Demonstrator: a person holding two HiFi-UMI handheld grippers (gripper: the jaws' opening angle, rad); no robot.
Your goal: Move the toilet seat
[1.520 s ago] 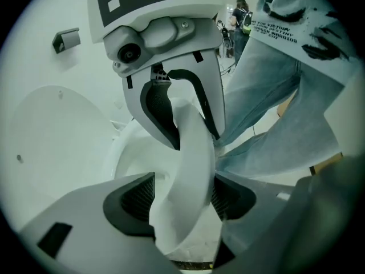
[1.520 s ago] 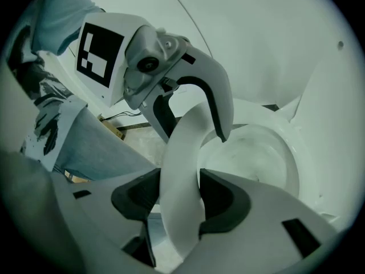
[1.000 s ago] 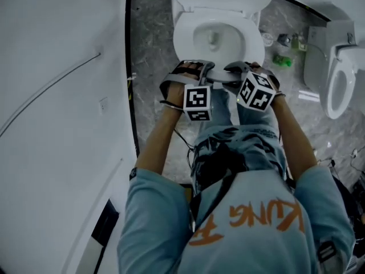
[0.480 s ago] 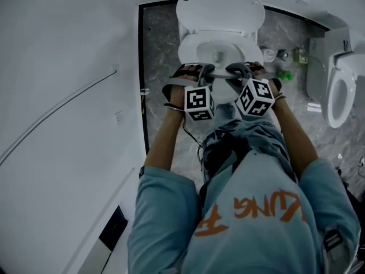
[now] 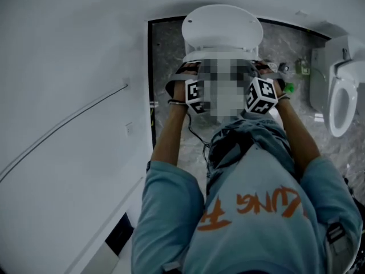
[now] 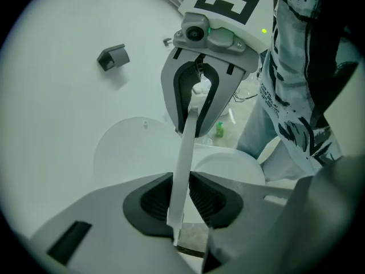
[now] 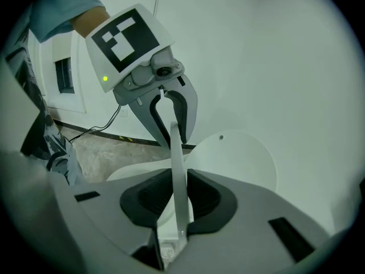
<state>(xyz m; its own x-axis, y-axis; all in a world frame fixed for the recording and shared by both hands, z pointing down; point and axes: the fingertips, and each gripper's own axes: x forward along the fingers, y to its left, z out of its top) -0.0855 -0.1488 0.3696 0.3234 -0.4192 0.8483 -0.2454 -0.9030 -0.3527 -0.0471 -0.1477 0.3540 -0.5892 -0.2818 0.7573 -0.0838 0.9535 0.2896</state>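
Since earlier frame, toilet seat (image 6: 185, 147) has risen. Left gripper (image 6: 181, 201), right gripper (image 7: 179, 201): fingers just closing, now pinching its rim. Raise both evenly, no twisting.

Head view steeply downward, gripper views close, facing each other along the shared toilet seat (image 6: 181, 170)

Toilet seat (image 6: 183, 164) hidden in head view; second toilet (image 5: 341, 99) cut off right.
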